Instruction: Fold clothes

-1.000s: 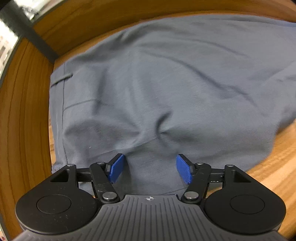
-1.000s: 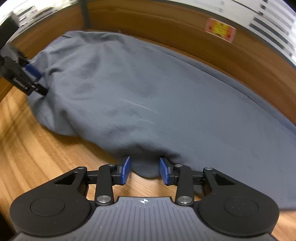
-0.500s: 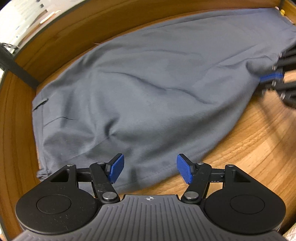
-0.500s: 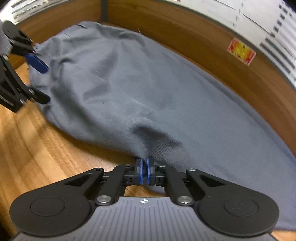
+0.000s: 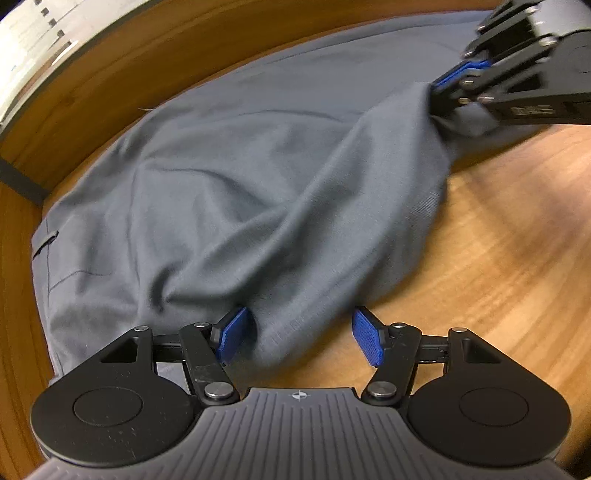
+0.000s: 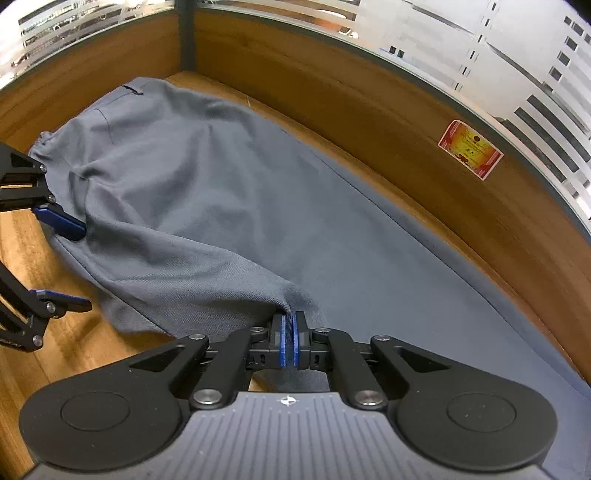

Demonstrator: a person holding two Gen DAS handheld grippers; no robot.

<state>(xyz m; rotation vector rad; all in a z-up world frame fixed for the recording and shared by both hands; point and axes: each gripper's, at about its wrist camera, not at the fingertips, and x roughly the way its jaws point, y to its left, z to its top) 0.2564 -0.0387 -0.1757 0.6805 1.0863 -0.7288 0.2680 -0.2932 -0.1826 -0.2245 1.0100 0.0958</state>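
Grey trousers [image 5: 221, 206] lie spread on a wooden table [image 5: 498, 258], waistband and pocket at the left. My left gripper [image 5: 299, 332] is open low over the near edge; a bulge of cloth sits between its blue pads, touching only the left pad [image 5: 231, 334]. My right gripper [image 6: 289, 332] pinches a fold of the trousers [image 6: 221, 203] between nearly closed pads, whose jaws are opening slightly, and holds it raised. A taut ridge of cloth runs from there toward the left gripper [image 6: 83, 269]. In the left wrist view the right gripper [image 5: 454, 79] shows at top right.
A raised wooden wall [image 6: 369, 110] borders the table behind the trousers, with a red and yellow sticker [image 6: 471, 149] on it and a dark post [image 6: 186, 33] in the corner. Bare wood [image 5: 517, 314] lies on the near side of the trousers.
My right gripper closed on the cloth's near edge and lifted it, pulling up a ridge. My left gripper, open throughout, slid along the near edge, away from the waistband.
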